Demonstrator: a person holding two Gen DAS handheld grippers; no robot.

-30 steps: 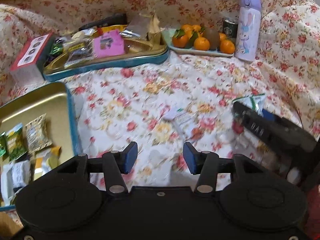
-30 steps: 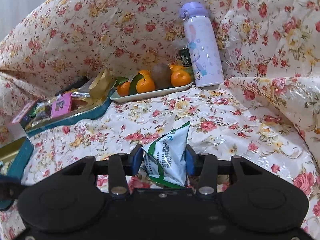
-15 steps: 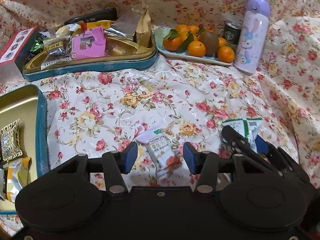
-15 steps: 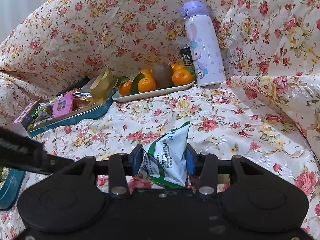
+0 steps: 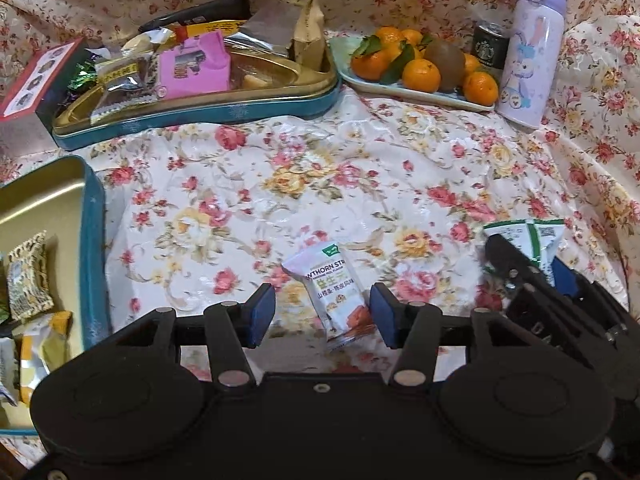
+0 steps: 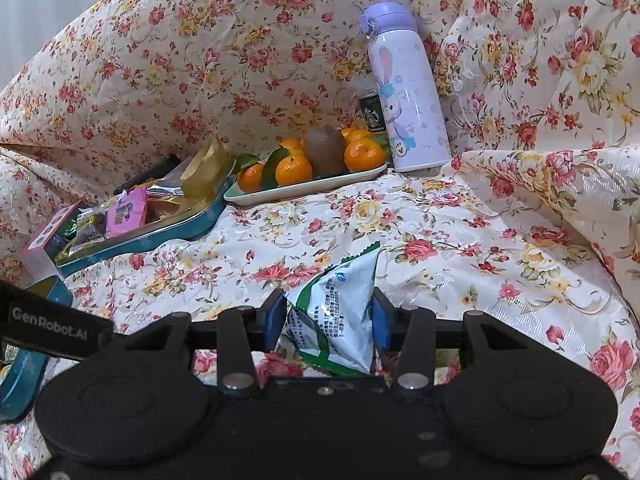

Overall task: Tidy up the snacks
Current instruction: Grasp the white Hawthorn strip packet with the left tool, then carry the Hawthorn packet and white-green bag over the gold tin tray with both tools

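My left gripper [image 5: 322, 316] is open, its blue pads either side of a white hawthorn strip packet [image 5: 334, 294] lying on the floral cloth. My right gripper [image 6: 327, 322] is shut on a white and green snack bag [image 6: 340, 312]; that bag also shows in the left wrist view [image 5: 536, 240], held by the right gripper [image 5: 560, 300]. A teal and gold tin tray [image 5: 90, 216] at the left holds several small snack packets. A second teal tin [image 5: 224, 108] at the back holds a pink box and more snacks.
A plate of tangerines and a kiwi [image 5: 420, 68] stands at the back, with a lilac rabbit bottle [image 5: 528, 52] and a small dark can [image 5: 490, 44] beside it. A red-edged box [image 5: 36, 76] sits far left. Floral cloth rises in folds at the right [image 6: 560, 100].
My left gripper has moved forward and right, so the hawthorn packet now lies between its open pads. The right gripper keeps hold of the green and white bag, barely moving.
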